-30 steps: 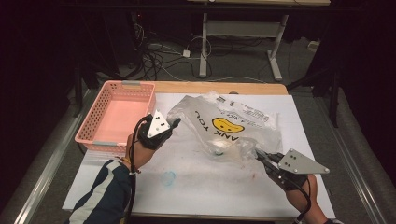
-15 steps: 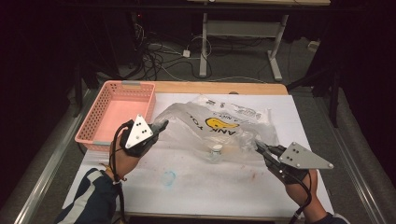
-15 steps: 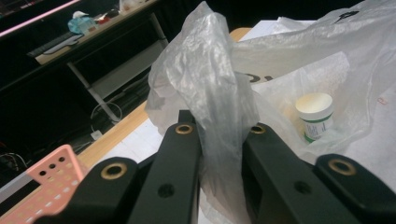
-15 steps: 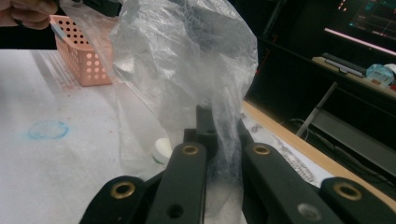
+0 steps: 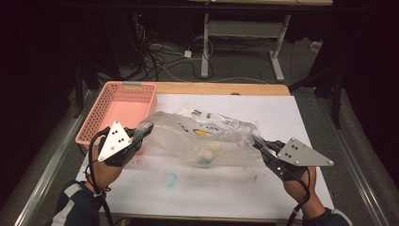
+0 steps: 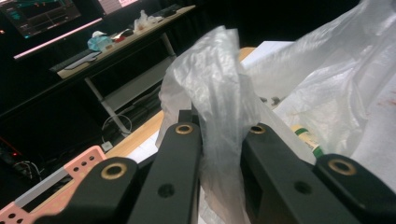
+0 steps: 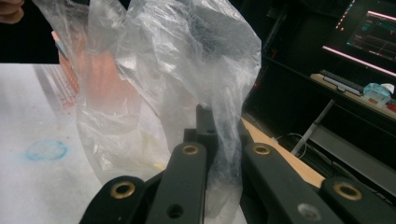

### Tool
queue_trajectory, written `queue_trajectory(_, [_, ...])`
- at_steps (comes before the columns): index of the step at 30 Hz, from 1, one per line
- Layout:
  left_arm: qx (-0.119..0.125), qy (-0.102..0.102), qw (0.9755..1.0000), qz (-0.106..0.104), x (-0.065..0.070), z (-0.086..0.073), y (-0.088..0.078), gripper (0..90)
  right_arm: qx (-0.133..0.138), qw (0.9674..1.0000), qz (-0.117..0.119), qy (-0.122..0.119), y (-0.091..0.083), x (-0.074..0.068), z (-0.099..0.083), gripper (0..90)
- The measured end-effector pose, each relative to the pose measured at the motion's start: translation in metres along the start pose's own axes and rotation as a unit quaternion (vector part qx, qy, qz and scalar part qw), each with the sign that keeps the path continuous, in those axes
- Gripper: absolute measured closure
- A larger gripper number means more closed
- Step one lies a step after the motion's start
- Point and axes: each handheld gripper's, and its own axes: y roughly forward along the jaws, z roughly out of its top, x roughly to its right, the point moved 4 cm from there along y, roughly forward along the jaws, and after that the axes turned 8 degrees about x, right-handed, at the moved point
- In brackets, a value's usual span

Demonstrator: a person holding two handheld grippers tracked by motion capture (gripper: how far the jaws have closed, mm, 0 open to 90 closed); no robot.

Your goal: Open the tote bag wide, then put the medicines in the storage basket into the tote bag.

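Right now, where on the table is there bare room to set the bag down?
Free: the white mat in front of the plastic bag, around the blue smudge, and the strip behind the bag. Crowded: the left edge by the pink basket.

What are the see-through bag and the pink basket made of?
The plastic bag looks like thin, glossy, crinkly plastic film: you can see through it, and it folds softly. The pink basket seems to be stiff, smooth moulded plastic, with rows of small holes in its walls.
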Motion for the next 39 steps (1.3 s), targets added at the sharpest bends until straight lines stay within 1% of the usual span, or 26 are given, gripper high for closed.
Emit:
queue_trajectory(3, [0.0,-0.001,1.0,-0.005,0.001,0.0,0.006,87.6,0.0,1.0,-0.005,-0.001,0.004,0.003,0.001,90.0])
queue_trajectory(5, [0.0,-0.005,0.9999,-0.009,0.001,-0.001,0.011,87.6,-0.001,1.0,-0.008,-0.002,0.007,0.008,0.001,90.0])
queue_trajectory(8, [0.0,-0.006,0.9999,-0.014,-0.001,0.0,0.02,87.6,-0.005,0.9999,-0.014,0.004,0.011,0.016,-0.002,90.0])
queue_trajectory(11, [0.01,-0.021,0.9996,-0.018,-0.005,0.003,0.03,87.6,-0.007,0.9997,-0.023,0.01,0.016,0.026,-0.004,90.0])
queue_trajectory(13, [0.012,-0.024,0.9994,-0.022,-0.005,0.003,0.038,87.6,-0.012,0.9995,-0.027,0.012,0.02,0.031,-0.007,90.0])
queue_trajectory(16, [0.007,-0.028,0.9991,-0.03,-0.002,0.0,0.051,87.6,-0.019,0.9992,-0.029,0.018,0.024,0.036,-0.011,90.0])
queue_trajectory(17, [0.006,-0.029,0.9991,-0.032,-0.001,-0.001,0.055,87.6,-0.021,0.9992,-0.032,0.016,0.026,0.038,-0.013,90.0])
queue_trajectory(19, [0.01,-0.03,0.999,-0.033,0.0,-0.001,0.063,87.5,-0.023,0.999,-0.034,0.02,0.028,0.042,-0.015,90.0])
queue_trajectory(22, [0.02,-0.047,0.998,-0.036,-0.001,0.003,0.078,87.4,-0.029,0.9983,-0.045,0.022,0.034,0.051,-0.02,90.0])
queue_trajectory(23, [0.023,-0.056,0.9975,-0.038,-0.001,0.003,0.084,87.5,-0.031,0.998,-0.048,0.026,0.036,0.055,-0.021,90.0])
queue_trajectory(25, [0.03,-0.073,0.9959,-0.044,0.0,0.003,0.096,87.4,-0.034,0.9973,-0.055,0.034,0.042,0.062,-0.024,90.0])
queue_trajectory(26, [0.034,-0.075,0.9956,-0.044,0.001,0.002,0.106,87.4,-0.037,0.997,-0.058,0.037,0.045,0.065,-0.026,90.0])
queue_trajectory(28, [0.032,-0.082,0.995,-0.047,0.002,-0.001,0.121,87.4,-0.041,0.9963,-0.065,0.038,0.05,0.071,-0.029,90.0])
queue_trajectory(29, [0.028,-0.091,0.9941,-0.051,0.004,-0.002,0.129,87.4,-0.042,0.996,-0.069,0.038,0.054,0.074,-0.03,90.0])
queue_trajectory(31, [0.03,-0.1,0.9933,-0.051,0.004,-0.002,0.144,87.5,-0.039,0.9954,-0.072,0.049,0.06,0.082,-0.029,90.0])
queue_trajectory(33, [0.033,-0.102,0.9929,-0.051,0.004,0.002,0.156,87.5,-0.033,0.9945,-0.073,0.067,0.067,0.089,-0.026,90.0])
queue_trajectory(34, [0.034,-0.103,0.9926,-0.053,0.004,0.005,0.162,87.5,-0.031,0.9942,-0.074,0.072,0.069,0.092,-0.023,90.0])
queue_trajectory(35, [0.037,-0.103,0.9926,-0.054,0.004,0.009,0.167,87.5,-0.03,0.9939,-0.077,0.073,0.072,0.093,-0.019,90.0])
queue_trajectory(37, [0.042,-0.097,0.993,-0.052,0.003,0.017,0.174,87.5,-0.031,0.9939,-0.085,0.063,0.077,0.097,-0.011,90.0])
queue_trajectory(39, [0.05,-0.089,0.9935,-0.05,0.002,0.027,0.178,87.6,-0.028,0.9935,-0.091,0.063,0.079,0.099,-0.003,90.0])
